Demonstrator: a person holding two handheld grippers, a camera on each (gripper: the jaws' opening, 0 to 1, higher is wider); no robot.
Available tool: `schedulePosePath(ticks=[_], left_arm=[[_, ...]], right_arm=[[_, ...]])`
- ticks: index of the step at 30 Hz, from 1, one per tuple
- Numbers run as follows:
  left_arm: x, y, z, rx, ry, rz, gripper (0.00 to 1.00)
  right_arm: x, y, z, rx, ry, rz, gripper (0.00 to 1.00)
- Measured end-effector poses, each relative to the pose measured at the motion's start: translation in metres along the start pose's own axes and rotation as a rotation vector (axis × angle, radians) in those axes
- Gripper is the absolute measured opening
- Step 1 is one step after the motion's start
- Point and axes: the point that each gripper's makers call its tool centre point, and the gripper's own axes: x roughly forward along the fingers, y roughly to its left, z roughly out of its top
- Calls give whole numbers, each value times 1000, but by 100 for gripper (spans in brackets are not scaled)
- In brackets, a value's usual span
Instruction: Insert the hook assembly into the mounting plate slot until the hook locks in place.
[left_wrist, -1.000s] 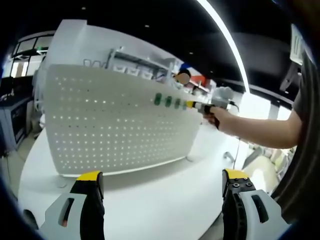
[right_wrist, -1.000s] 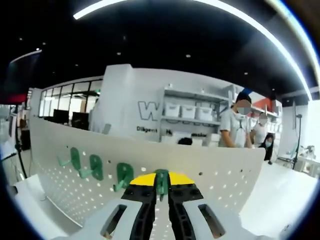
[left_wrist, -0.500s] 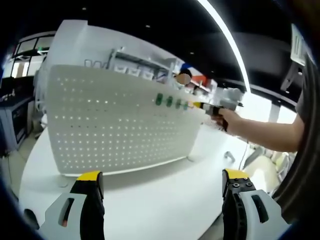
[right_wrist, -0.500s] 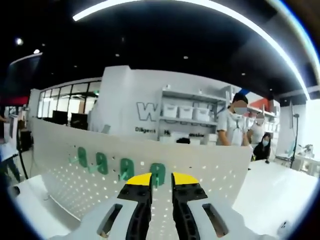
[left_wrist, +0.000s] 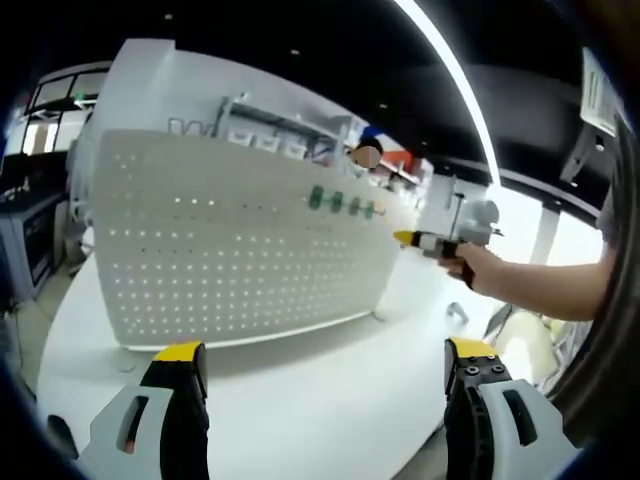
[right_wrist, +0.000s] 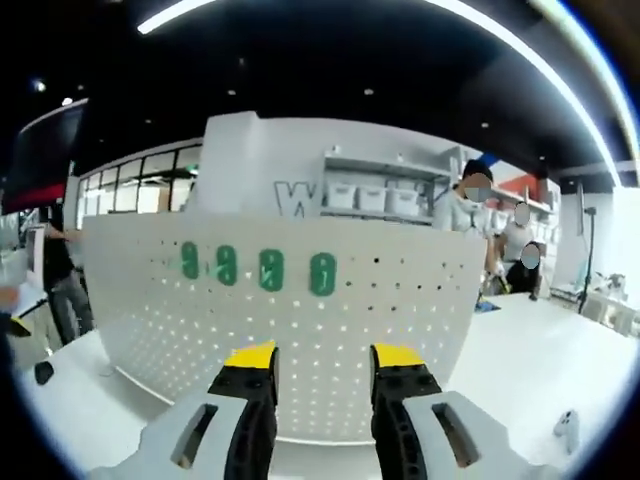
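Hooks (right_wrist: 322, 273), four of them, sit in a level row near the top of the white mounting plate (right_wrist: 400, 330), each a small green plastic oblong with rounded ends, pressed flat against the panel. The plate is a wide, upright sheet, smooth and matte, punched with a regular grid of small round holes, and it stands on a plain white table (right_wrist: 520, 370). In the right gripper view the right gripper (right_wrist: 322, 360) faces the plate squarely from a short way off; its two jaws, grey bodies with black inner faces and yellow tips, stand moderately apart with nothing between them, and the rightmost hook shows above the gap, clear of both tips.

In the left gripper view the same plate (left_wrist: 230, 260) is seen at an angle, with the four green hooks (left_wrist: 342, 204) toward its upper right. The right gripper (left_wrist: 412, 239) enters from the right, held in a hand (left_wrist: 478, 270), its yellow tip just off the plate's right edge; from here its opening is too small to judge. The left gripper (left_wrist: 325, 362) has its yellow-tipped jaws spread wide over the table (left_wrist: 330, 390), holding nothing. A small pale object (right_wrist: 566, 428), perhaps a controller, lies on the table at far right.
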Motion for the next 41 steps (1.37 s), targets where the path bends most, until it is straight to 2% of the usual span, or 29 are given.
schedulePosePath(ticks=[5, 13, 21, 26, 41], left_arm=[[-2, -1, 0, 0, -1, 2, 100], [-7, -2, -2, -1, -2, 6, 100], [-10, -3, -5, -5, 5, 8, 100], [-11, -6, -5, 2, 5, 7, 100], [-15, -9, -6, 9, 10, 9, 100]], right_arm=[[-14, 11, -11, 13, 29, 13, 48], [-38, 27, -31, 1, 74, 50, 54], [-63, 39, -41, 2, 99, 72, 61], [-77, 46, -51, 19, 122, 85, 69], [-108, 52, -72, 25, 165, 96, 78]])
